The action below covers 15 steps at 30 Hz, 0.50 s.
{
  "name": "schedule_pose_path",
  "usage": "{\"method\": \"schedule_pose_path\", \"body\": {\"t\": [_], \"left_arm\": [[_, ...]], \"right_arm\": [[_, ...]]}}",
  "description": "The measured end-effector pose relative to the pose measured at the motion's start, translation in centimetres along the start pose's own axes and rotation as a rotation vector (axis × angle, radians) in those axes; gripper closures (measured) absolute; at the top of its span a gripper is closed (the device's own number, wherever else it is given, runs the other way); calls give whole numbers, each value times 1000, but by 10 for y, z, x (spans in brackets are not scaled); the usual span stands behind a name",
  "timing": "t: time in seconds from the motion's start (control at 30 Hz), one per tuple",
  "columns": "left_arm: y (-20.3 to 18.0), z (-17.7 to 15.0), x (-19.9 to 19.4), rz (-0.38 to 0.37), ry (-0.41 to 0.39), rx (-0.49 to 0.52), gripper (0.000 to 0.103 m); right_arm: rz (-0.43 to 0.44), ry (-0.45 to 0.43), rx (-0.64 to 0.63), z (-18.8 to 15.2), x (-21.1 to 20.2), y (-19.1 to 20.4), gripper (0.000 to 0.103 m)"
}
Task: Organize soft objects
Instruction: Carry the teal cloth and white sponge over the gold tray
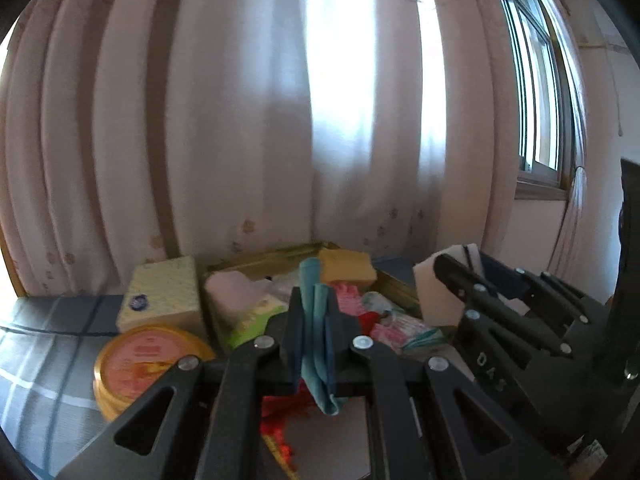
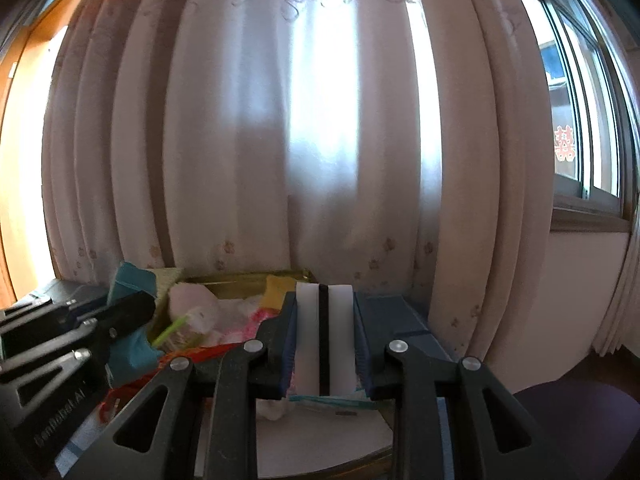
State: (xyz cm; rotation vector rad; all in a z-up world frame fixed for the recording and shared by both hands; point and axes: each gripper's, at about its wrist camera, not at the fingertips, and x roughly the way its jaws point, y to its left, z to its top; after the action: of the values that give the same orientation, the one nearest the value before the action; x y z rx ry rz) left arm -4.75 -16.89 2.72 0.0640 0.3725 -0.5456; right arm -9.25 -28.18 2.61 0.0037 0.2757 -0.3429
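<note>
tray (image 1: 394, 282) contents blurred; teal cloth (image 1: 316, 320) hides left tongs' (image 1: 316, 332) gap.

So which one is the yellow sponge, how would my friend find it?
Start at the big pale curtain and drop down to the gold tray heaped with soft things at its foot. The yellow sponge sits on top at the tray's far end. It is the only plain yellow block there, beside pink and green packets.

Both wrist cameras are riding low and close, looking along their fingers toward the curtain (image 1: 240, 120); the left one is sitting left of the right; both are sharing the gold tray (image 1: 272, 258) and window (image 2: 580, 120).
</note>
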Motion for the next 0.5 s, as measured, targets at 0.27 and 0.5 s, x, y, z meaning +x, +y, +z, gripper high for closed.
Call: {"method": "schedule_pose_path", "body": {"t": [0.27, 0.5], "left_arm": [[-8, -6, 22, -5, 46, -7, 96], [-8, -3, 33, 4, 75, -11, 97]], "right_arm": [[2, 44, -18, 0, 15, -5, 75], [15, 85, -67, 3, 31, 0, 75]]}}
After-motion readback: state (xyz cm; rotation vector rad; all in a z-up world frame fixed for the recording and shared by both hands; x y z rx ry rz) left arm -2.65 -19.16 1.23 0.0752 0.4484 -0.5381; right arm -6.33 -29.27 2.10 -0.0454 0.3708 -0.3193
